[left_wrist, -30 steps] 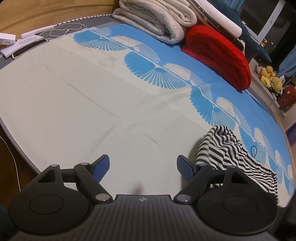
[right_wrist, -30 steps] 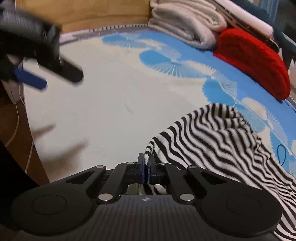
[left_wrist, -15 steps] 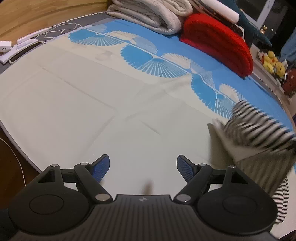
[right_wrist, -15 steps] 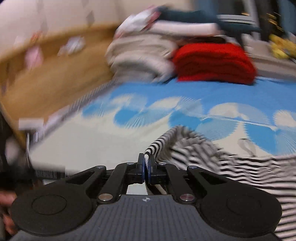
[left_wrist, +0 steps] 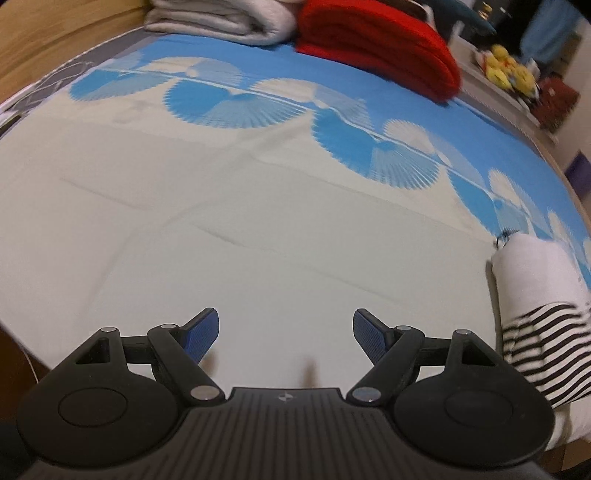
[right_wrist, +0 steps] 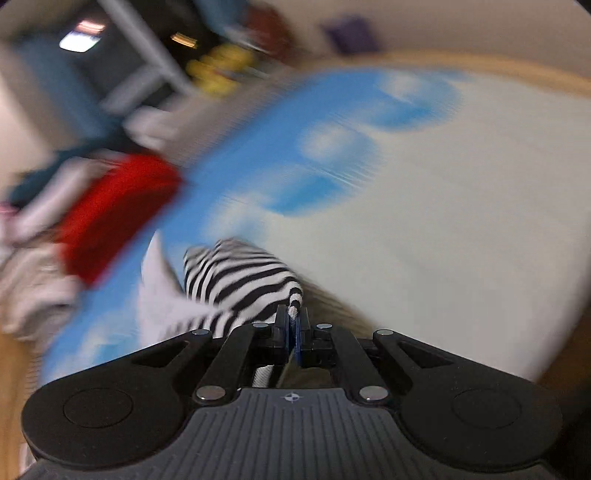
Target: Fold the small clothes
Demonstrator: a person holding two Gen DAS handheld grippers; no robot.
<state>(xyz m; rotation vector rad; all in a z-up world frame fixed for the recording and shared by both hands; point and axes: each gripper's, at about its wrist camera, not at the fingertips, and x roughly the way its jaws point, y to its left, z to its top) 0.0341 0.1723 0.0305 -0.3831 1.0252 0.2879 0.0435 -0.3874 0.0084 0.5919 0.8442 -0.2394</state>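
A black-and-white striped garment (right_wrist: 240,280) hangs lifted off the bed, an edge of it pinched in my right gripper (right_wrist: 294,317), which is shut on the cloth. The right wrist view is heavily blurred and rolled. In the left wrist view the same striped garment (left_wrist: 535,332) shows at the right edge, its pale inner side turned up above the striped part. My left gripper (left_wrist: 284,328) stands open over the cream part of the bed sheet (left_wrist: 258,221), nothing between its blue pads (left_wrist: 201,332).
The sheet has a blue fan-pattern band (left_wrist: 369,147) toward the far side. A folded red blanket (left_wrist: 376,44) and a folded grey-white blanket (left_wrist: 221,18) lie at the back. Yellow plush toys (left_wrist: 509,70) sit on a ledge at the far right. The bed's near edge runs at the lower left.
My right gripper has swung fast and rolled, carrying the striped garment up off the sheet. The left gripper has slid over the sheet, still open; the garment now shows its pale inner side at the right.
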